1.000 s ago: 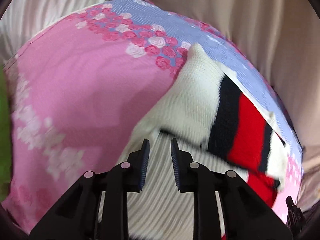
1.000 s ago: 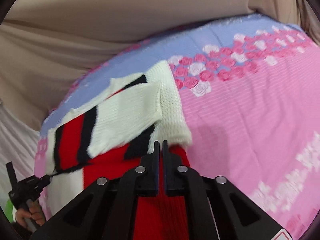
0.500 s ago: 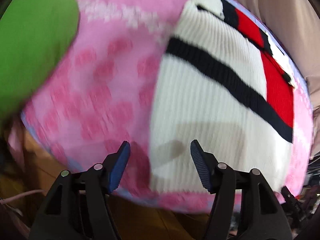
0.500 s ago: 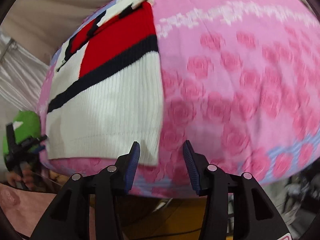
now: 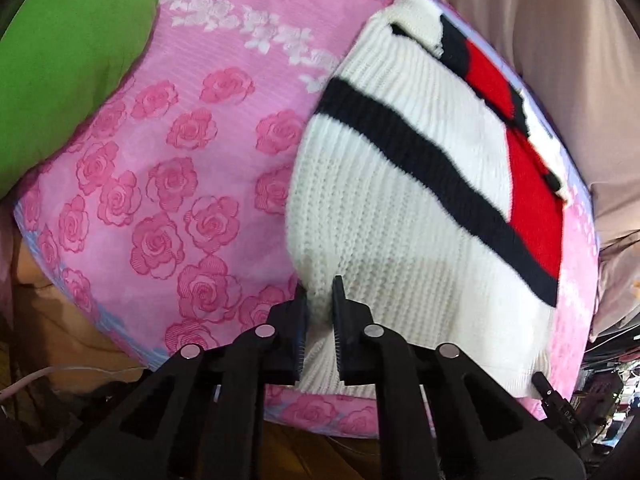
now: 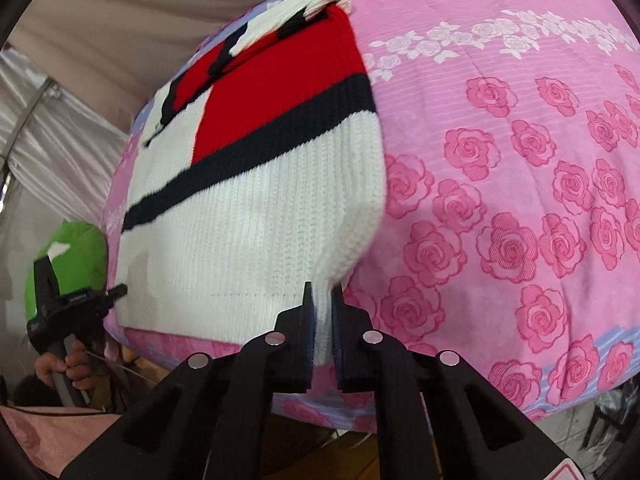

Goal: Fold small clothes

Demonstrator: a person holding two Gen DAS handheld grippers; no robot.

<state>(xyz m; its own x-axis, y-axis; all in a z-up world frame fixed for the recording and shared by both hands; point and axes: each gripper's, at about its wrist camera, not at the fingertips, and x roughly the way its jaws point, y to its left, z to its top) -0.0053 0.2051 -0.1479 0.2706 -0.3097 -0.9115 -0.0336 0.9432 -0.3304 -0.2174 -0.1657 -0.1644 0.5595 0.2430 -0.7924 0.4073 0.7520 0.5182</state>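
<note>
While rose-print bedding (image 5: 168, 184) underlies it, each gripper (image 5: 319, 300) (image 6: 321, 300) pinches the sweater (image 5: 400, 216) hem

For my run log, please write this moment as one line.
left gripper: just closed on sweater hem corner | right gripper: just closed on other corner | sweater flat on floral bedspread

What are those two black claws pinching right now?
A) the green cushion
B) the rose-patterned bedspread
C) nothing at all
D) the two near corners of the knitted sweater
D: the left claw and the right claw each have white knit of the sweater squeezed between their pads at a bottom corner.
</note>
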